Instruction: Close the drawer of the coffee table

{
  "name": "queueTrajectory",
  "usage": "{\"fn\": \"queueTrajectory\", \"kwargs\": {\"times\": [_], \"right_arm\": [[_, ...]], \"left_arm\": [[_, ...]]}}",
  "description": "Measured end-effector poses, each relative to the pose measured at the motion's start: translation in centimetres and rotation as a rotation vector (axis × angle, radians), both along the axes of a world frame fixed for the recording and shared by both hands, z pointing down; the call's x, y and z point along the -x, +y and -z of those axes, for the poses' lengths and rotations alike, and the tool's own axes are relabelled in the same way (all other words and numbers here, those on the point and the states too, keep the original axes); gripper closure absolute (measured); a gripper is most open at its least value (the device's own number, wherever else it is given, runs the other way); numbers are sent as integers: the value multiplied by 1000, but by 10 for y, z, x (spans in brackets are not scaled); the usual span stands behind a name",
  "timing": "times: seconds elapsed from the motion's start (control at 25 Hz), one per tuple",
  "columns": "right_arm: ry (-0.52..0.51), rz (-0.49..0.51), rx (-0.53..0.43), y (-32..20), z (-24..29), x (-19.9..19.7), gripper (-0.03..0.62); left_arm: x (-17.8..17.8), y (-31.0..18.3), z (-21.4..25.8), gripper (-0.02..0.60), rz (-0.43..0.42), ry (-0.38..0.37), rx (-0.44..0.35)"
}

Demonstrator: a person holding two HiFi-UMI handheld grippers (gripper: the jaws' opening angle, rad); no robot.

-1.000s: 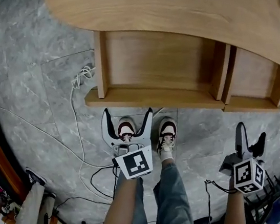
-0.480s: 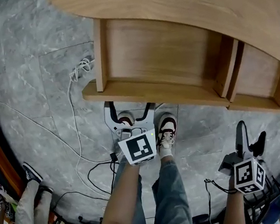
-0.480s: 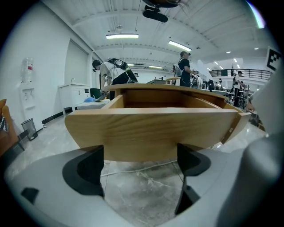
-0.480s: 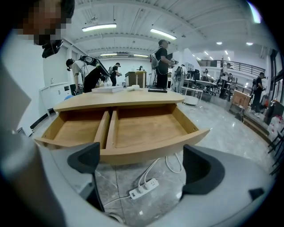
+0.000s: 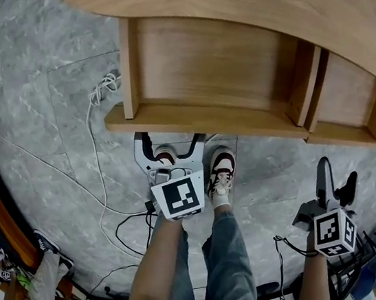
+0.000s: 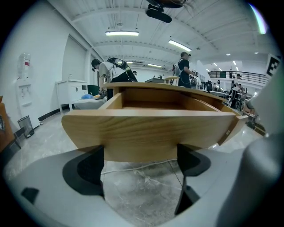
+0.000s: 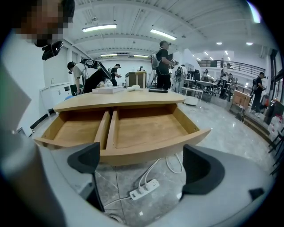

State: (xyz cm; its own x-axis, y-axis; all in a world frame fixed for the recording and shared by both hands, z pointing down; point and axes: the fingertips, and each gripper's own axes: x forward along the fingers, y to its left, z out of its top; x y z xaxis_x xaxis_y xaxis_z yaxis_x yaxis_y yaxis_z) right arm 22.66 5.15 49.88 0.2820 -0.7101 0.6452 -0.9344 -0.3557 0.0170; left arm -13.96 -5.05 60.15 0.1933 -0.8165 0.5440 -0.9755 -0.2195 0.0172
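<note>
The drawer [image 5: 212, 73] is seen pulled well out from under the curved top of the desk [image 5: 223, 2]. It is made of light wood, with a bowed front board [image 5: 198, 120] and a bare bottom. It is split by a double partition [image 5: 310, 87] into a wide compartment and a narrower one. Nothing is seen inside either.

The left claw [image 5: 171, 141] is held low, right at the middle of the front board. Its jaws are spread wide and nothing is gripped between them. In the head view their tips are tucked under the board's lower edge. Whether the wood is touched cannot be told. The left forearm [image 5: 153, 275] is stretched forward above the person's shoes [image 5: 222, 172].

The right claw [image 5: 337, 172] is held well back from the drawer, off to its narrower end, pointed towards it. Its jaws are likewise wide apart and empty.

A white cable [image 5: 95, 103] and a power strip [image 7: 143, 188] are laid on the grey marbled floor [image 5: 46, 131] beneath the drawer.
</note>
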Motion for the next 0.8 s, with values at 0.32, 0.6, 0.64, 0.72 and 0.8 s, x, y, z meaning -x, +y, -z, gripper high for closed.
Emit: {"fn": "queueTrajectory", "kwargs": {"times": [0.32,0.6,0.64,0.72,0.8], "right_arm": [[-15,-43,8,2,-2,-2,6],[-12,-54,6,1,-2,-4,6],[-11,-55,6,1,-2,-4,6],[-9,-58,7,1,-2,-6,6],[-9,-64,7,1,-1,-7,6]], "left_arm": [[0,1,2,66,-2,9,69],[-1,2,8,66,0,8,80],[-1,1,11,66,-1,8,76],[-2,1,16,66,6,14,68],[-1,-1,20,66,31,33,64]]}}
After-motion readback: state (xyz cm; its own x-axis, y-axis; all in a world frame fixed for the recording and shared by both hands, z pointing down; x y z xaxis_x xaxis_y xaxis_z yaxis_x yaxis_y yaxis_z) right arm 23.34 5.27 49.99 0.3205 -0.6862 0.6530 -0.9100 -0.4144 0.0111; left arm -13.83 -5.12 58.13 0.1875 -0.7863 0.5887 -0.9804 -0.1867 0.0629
